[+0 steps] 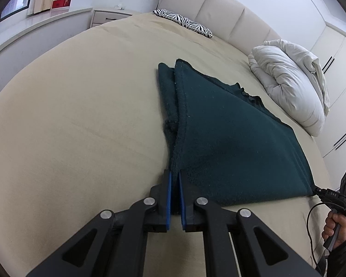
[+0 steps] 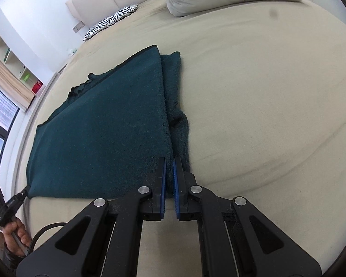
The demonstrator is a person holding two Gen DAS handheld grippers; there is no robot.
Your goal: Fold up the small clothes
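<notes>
Beige, smooth-woven sheet covers the one wide bed (image 1: 69,115), the largest thing I see, with a cream padded headboard (image 1: 219,7) in vertical panels behind it. On the sheet lies one dark teal garment (image 1: 230,138), fuzzy knit with a pilled nap, folded into a flat slab; a narrower strip of the same knit shows under its long edge. Its near hem is raised between my two grippers, and the far end rests on the bed. One puffy white duvet (image 1: 288,87), rolled into a crumpled bundle, sits near the headboard, well apart from one flat zebra-striped pillow (image 1: 184,20). My left gripper (image 1: 175,177), black with blue ribbed pads, is pinched onto the near left corner of the knit. My right gripper (image 2: 169,164), same build, is clamped on the near right corner. Each holder's bare hand (image 1: 334,228) appears at a frame edge
</notes>
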